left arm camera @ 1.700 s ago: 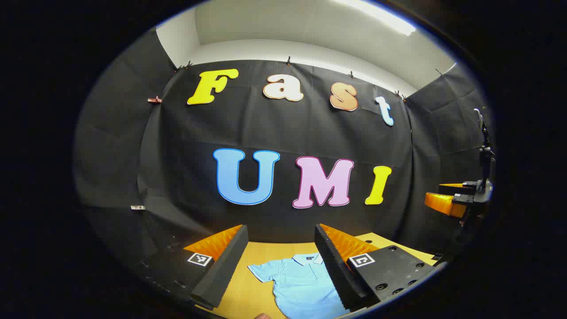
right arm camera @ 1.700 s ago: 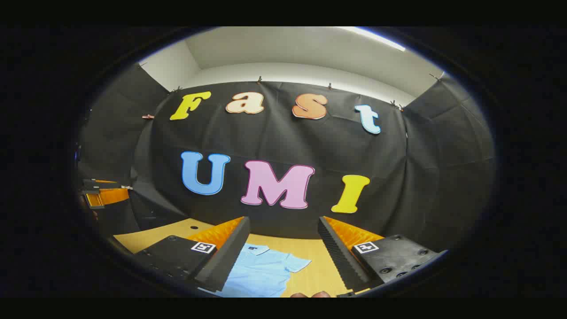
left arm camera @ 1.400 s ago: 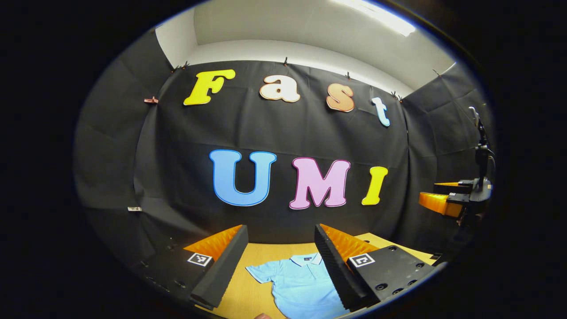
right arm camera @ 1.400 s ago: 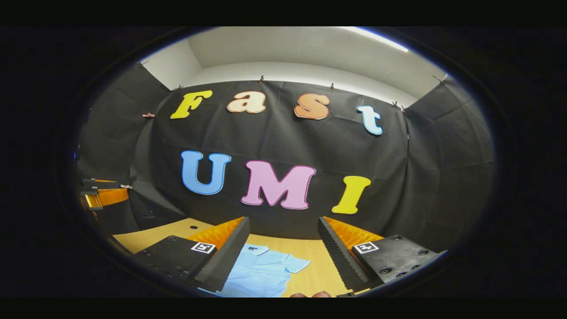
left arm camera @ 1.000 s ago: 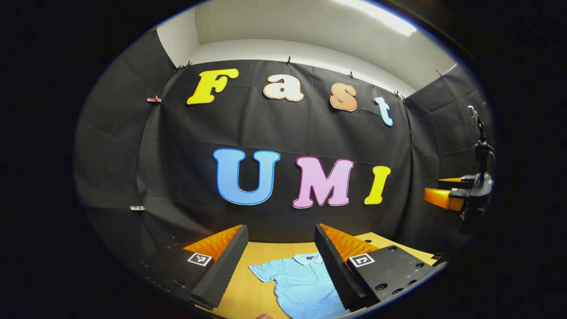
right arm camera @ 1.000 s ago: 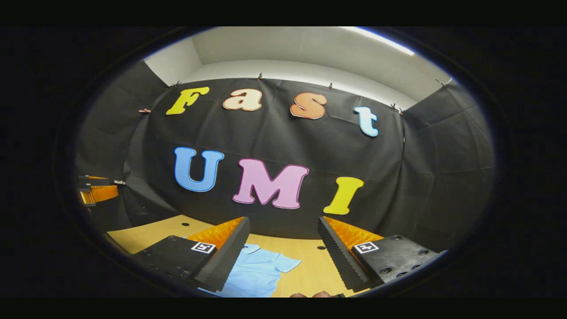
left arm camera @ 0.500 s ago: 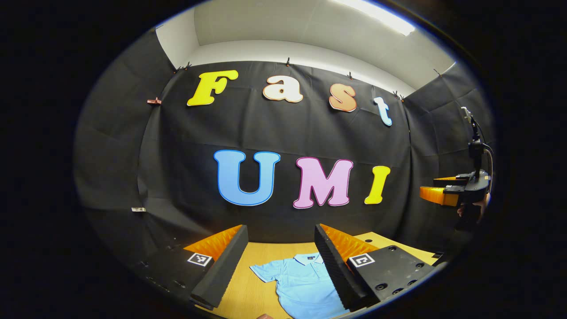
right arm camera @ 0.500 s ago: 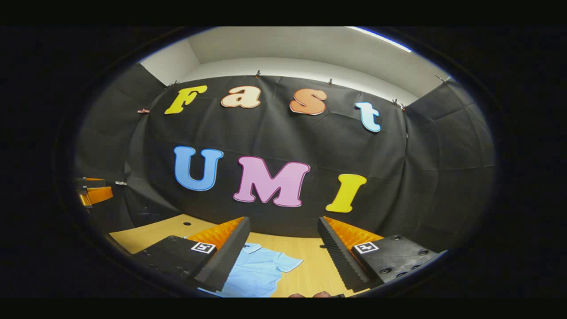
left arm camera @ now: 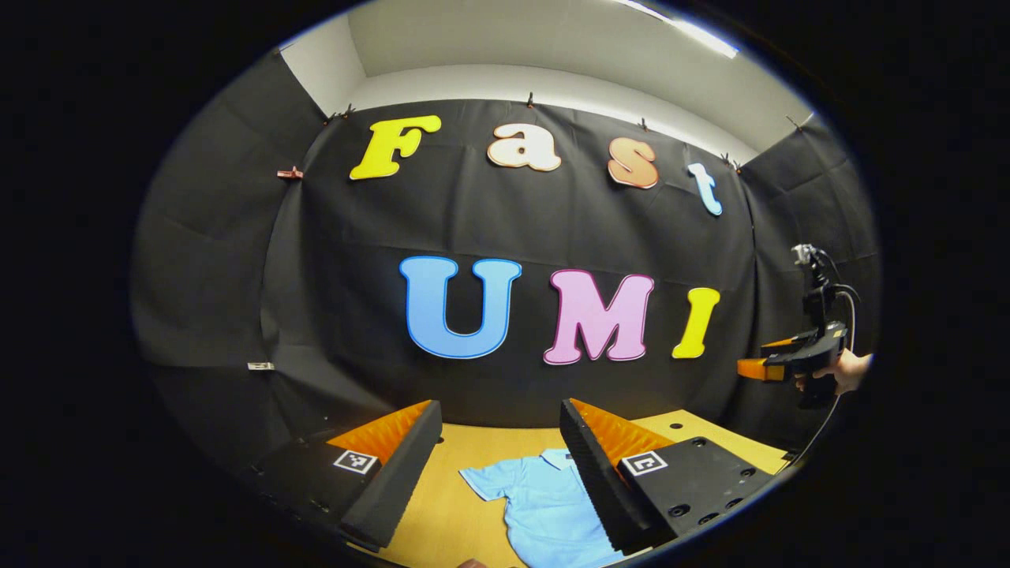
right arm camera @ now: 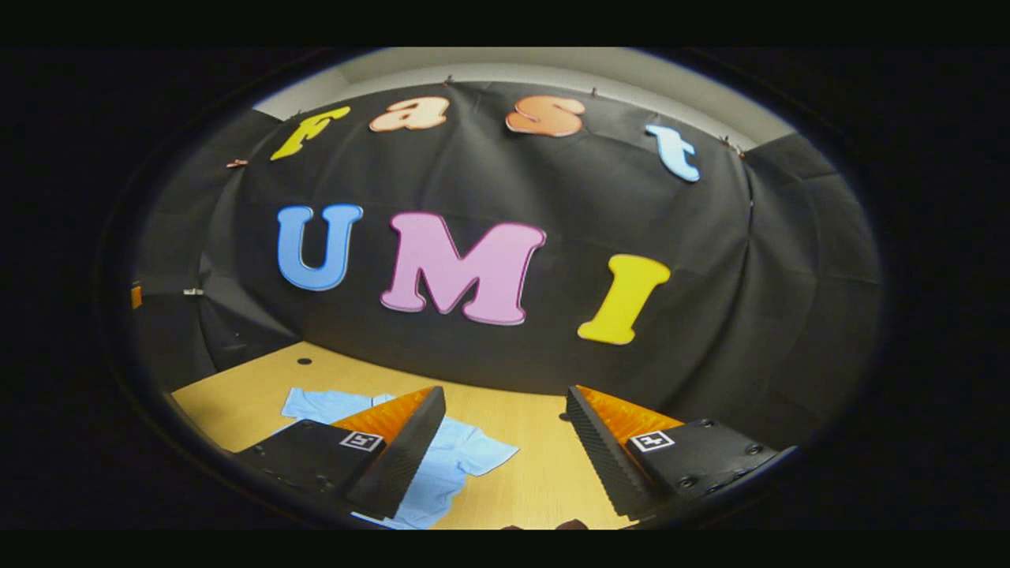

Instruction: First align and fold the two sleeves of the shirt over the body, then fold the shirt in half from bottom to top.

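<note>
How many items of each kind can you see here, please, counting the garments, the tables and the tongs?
Shirt: 1
Table: 1
Tongs: 2, the left tongs and the right tongs
Total: 4

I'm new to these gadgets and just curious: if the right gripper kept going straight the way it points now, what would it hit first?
Probably the wooden table: the open right gripper points slightly downward over its bare top, just right of the blue shirt. Depth is unclear; on a flatter line it would reach the black cloth wall instead.
</note>
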A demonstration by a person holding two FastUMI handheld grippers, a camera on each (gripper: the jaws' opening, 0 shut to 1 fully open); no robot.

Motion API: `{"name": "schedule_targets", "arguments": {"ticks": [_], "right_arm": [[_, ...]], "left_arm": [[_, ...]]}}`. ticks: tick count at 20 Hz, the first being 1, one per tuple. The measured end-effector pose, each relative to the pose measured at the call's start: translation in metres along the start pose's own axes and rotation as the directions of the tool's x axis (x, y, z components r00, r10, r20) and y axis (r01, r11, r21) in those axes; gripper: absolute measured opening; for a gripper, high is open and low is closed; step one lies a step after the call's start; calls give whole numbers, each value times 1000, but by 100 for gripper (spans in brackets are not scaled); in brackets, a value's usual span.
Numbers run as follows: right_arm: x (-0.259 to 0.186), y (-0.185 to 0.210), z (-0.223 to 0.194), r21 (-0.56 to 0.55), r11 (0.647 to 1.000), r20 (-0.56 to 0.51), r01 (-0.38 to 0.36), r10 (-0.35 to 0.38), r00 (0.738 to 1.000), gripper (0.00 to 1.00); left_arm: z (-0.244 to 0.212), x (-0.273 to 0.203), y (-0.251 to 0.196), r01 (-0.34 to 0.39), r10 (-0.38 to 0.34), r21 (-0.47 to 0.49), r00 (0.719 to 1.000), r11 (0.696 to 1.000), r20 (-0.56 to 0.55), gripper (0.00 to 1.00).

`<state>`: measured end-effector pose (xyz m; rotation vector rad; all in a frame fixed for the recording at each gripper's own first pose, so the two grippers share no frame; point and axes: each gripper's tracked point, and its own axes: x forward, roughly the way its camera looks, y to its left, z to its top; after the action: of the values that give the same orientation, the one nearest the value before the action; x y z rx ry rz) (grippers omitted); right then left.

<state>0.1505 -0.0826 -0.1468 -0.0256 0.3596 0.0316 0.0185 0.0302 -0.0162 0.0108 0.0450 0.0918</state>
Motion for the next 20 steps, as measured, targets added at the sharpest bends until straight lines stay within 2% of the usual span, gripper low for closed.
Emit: {"name": "schedule_targets", "arguments": {"ticks": [3, 5, 9, 11, 13, 15, 19, 20], "right_arm": [[70, 2, -62, 17, 997, -135, -73, 74, 988, 97], [116, 4, -110, 39, 992, -235, -116, 122, 964, 96], [191, 0, -215, 71, 984, -455, -163, 178, 873, 98], [222, 1, -251, 102, 978, -492, -183, 210, 845, 97], [236, -1, -293, 176, 972, -562, -158, 231, 794, 98], [247, -2, -319, 237, 964, -603, -122, 245, 759, 99], [256, -4, -340, 248, 965, -631, -89, 231, 741, 99], [262, -5, -336, 250, 964, -616, -89, 229, 754, 99]], "left_arm": [[-20, 27, -2, -51, 51, -2, 997, 999, -54, 96], [-30, 50, -11, -69, 68, -14, 993, 997, -100, 96], [-51, 110, -30, -117, 109, -43, 980, 992, -167, 97], [-66, 135, -40, -168, 140, -112, 966, 979, -219, 96], [-80, 153, -50, -201, 153, -170, 954, 965, -258, 97], [-96, 164, -53, -220, 168, -148, 939, 964, -301, 97], [-100, 184, -52, -215, 168, -111, 930, 970, -327, 97], [-103, 189, -54, -204, 157, -110, 929, 973, -334, 97]]}}
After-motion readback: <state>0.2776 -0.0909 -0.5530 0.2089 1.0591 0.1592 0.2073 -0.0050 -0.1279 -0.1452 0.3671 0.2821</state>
